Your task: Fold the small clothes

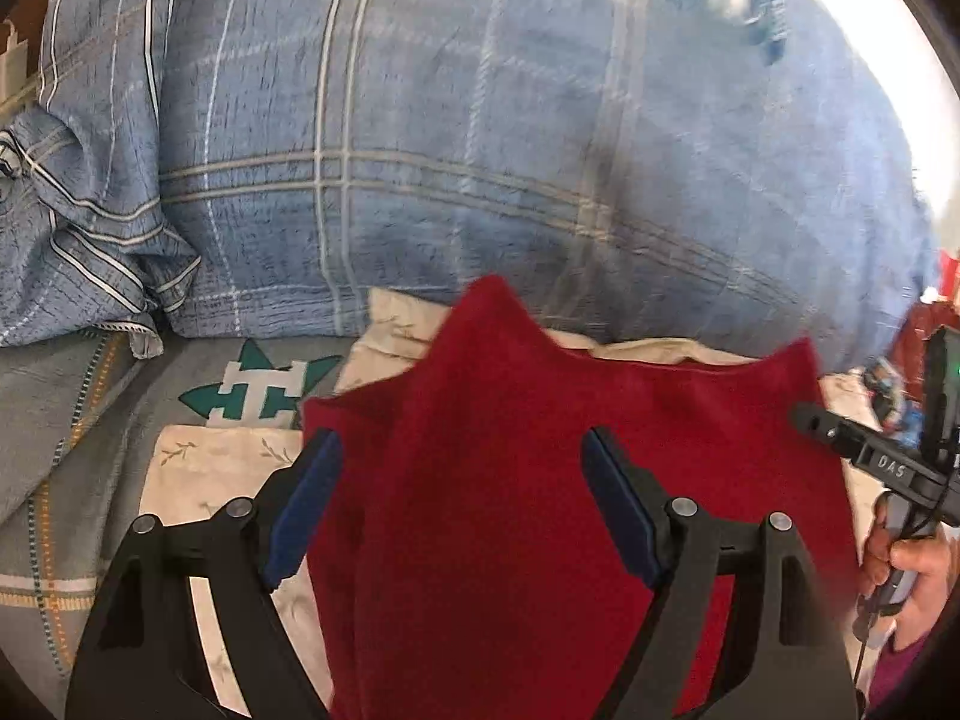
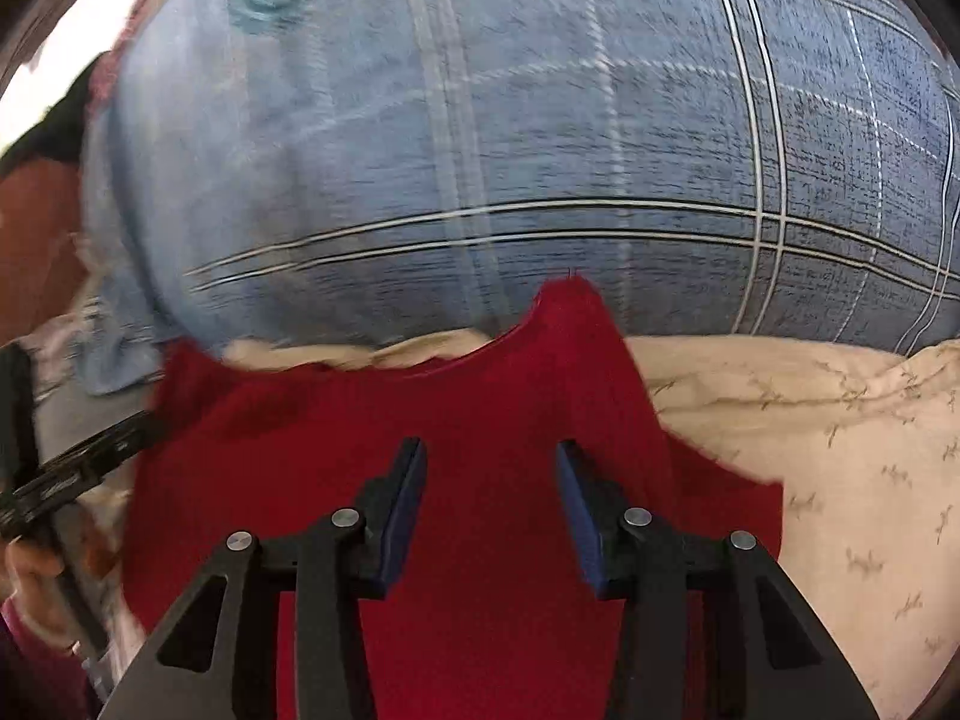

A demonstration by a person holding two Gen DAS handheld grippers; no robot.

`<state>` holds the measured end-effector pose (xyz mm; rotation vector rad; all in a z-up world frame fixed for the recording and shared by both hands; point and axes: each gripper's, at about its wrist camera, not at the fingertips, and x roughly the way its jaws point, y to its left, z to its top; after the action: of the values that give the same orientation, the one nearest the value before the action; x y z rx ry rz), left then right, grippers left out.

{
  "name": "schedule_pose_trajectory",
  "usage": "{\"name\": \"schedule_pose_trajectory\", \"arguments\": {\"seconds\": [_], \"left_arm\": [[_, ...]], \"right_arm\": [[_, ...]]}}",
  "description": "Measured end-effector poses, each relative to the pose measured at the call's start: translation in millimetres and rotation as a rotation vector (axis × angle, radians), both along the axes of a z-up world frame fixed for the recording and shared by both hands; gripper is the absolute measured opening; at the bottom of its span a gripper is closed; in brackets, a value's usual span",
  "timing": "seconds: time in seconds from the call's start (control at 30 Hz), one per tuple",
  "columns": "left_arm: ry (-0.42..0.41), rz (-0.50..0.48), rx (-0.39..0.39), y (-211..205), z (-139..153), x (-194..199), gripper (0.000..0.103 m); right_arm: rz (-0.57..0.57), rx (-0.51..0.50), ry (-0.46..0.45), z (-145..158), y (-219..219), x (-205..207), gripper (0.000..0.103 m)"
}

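Note:
A red knit garment (image 1: pixel 510 372) lies spread on a cream leaf-print cloth (image 1: pixel 198 480), with two pointed corners sticking up along its far edge. My left gripper (image 1: pixel 459 441) hovers over its left half, blue pads wide apart and nothing between them. In the right wrist view the same red garment (image 2: pixel 480 396) fills the lower middle. There my right gripper (image 2: pixel 489 447) stands over it near the raised right corner, its jaws narrower but apart, with no fabric pinched. A hand (image 1: pixel 906 570) holding the right tool shows at the right edge.
A big blue plaid bundle of bedding (image 1: pixel 480 150) rises just behind the garment. A rumpled blue striped pillowcase (image 1: pixel 90 252) lies at the left. The grey bedsheet (image 1: pixel 72 420) bears a green star emblem (image 1: pixel 258 396). Cream cloth (image 2: pixel 810 450) extends to the right.

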<state>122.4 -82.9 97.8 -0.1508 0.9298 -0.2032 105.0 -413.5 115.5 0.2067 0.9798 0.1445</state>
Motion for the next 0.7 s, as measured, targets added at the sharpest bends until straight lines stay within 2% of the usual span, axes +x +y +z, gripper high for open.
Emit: {"name": "schedule_pose_trajectory", "arguments": {"seconds": [0.07, 0.13, 0.23, 0.33, 0.4, 0.53, 0.7], "left_arm": [[0.016, 0.037, 0.053, 1.5, -10.5, 13.1, 0.081], [0.045, 0.064, 0.085, 6.3, -21.9, 25.9, 0.081], [0.113, 0.091, 0.045, 15.7, -37.5, 38.5, 0.082], [0.136, 0.104, 0.02, 21.1, -43.3, 43.0, 0.083], [0.139, 0.109, 0.009, 24.5, -42.2, 41.6, 0.083], [0.104, 0.111, 0.026, 31.5, -28.6, 26.9, 0.083], [0.058, 0.097, 0.051, 37.0, -11.6, -4.1, 0.083]], "right_arm": [[-0.053, -0.041, 0.025, -13.3, -7.9, 17.4, 0.042], [-0.092, -0.017, 0.054, -26.1, -18.8, 28.8, 0.042], [-0.106, -0.009, 0.083, -44.0, -25.2, 38.3, 0.043], [-0.093, -0.026, 0.075, -44.9, -21.5, 39.6, 0.046], [-0.089, -0.019, 0.074, -40.9, -21.6, 37.1, 0.046], [-0.098, 0.037, 0.039, -10.1, -28.3, 8.5, 0.048], [-0.047, -0.02, -0.003, 16.8, -24.5, -43.4, 0.05]]}}
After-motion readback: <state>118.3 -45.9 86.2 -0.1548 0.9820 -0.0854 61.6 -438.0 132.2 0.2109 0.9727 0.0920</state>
